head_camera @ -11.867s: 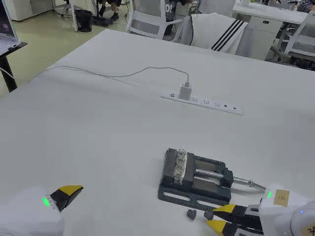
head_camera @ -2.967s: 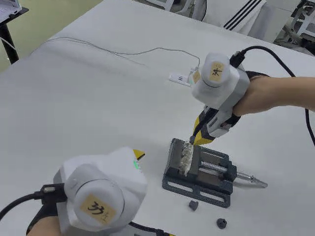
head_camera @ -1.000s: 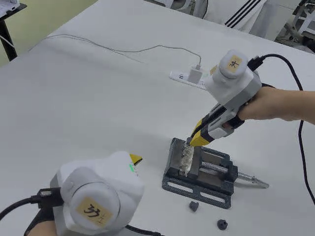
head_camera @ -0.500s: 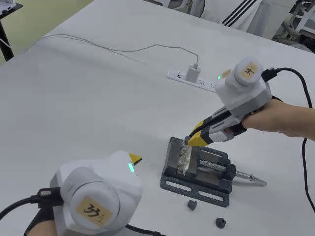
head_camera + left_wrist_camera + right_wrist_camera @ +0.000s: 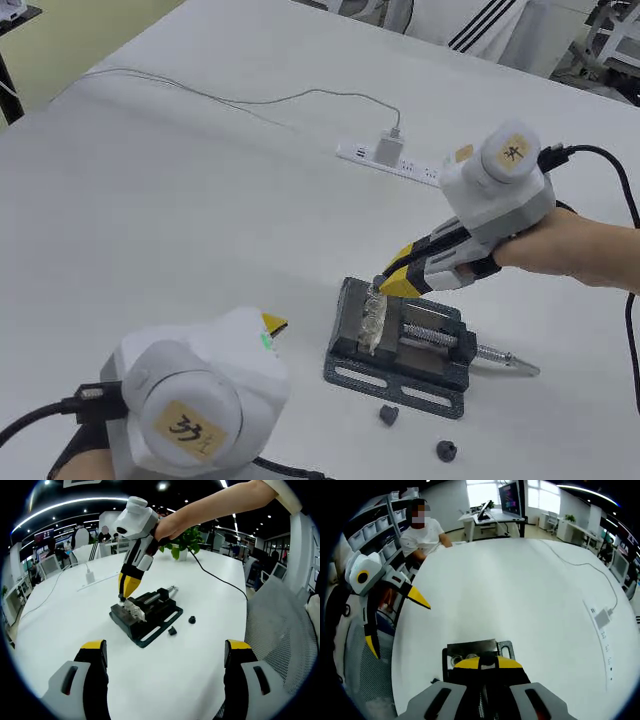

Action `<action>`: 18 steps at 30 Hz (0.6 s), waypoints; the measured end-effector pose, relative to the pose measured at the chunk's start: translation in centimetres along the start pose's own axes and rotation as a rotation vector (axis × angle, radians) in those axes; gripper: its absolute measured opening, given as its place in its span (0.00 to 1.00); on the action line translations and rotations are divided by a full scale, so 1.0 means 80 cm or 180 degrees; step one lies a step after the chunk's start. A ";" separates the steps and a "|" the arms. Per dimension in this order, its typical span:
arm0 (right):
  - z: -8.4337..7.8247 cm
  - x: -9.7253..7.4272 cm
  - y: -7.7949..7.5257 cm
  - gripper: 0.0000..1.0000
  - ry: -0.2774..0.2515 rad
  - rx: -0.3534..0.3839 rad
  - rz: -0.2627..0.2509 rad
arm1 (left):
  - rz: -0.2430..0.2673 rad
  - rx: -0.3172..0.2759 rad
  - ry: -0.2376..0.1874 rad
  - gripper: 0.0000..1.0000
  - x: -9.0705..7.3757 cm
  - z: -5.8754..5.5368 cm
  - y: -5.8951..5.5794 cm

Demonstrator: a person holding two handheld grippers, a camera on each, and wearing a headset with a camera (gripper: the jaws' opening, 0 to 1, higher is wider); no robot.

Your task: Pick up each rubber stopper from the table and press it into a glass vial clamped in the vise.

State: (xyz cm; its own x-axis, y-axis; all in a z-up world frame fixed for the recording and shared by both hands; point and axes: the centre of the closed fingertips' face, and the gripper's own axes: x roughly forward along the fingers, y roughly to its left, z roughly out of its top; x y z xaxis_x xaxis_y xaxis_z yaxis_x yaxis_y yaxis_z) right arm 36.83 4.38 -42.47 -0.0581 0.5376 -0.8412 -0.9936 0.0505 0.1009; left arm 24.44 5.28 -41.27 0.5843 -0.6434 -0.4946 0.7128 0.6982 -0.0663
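Status: task partly complete, by estimate.

1. The vise (image 5: 400, 348) stands on the tabletop (image 5: 200, 200) with a row of glass vials (image 5: 371, 316) clamped upright between its jaws.
2. The right hand-held gripper (image 5: 383, 285) is angled down, its tips at the top of the vial at the far end of the row. In the right gripper view its jaws are drawn together. Whether a stopper is pinched between the tips or already seated in the vial mouth is too small to tell.
3. The left hand-held gripper (image 5: 165, 650) hovers over the tabletop, well apart from the vise. Its jaws are spread wide and hold nothing.
4. Two rubber stoppers (image 5: 388, 414) lie loose on the tabletop just in front of the vise base, near each other but not touching.

Done: at most the insertion now in hand at the far vial. How many vials are already plugged cannot be read from the glass.

Left: both loose stoppers are to be picked up and pressed into open vials, so more than half of the visible work appears outstanding
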 end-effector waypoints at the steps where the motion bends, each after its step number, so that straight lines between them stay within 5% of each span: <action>1: 0.000 0.000 0.001 0.04 -0.0006 -0.0012 -0.0009 | -0.0001 0.0002 0.0001 0.97 0.000 0.000 0.000; 18: -0.002 0.001 -0.008 0.03 -0.0160 0.0126 -0.0264 | -0.0034 0.0002 0.0016 0.96 0.004 -0.001 -0.003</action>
State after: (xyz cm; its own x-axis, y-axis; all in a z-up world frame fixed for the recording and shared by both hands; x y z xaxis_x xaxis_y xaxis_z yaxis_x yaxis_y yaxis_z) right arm 37.48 4.22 -42.66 0.0301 0.5717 -0.8199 -0.9901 0.1294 0.0538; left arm 24.44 4.97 -41.48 0.5747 -0.6493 -0.4982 0.7192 0.6911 -0.0711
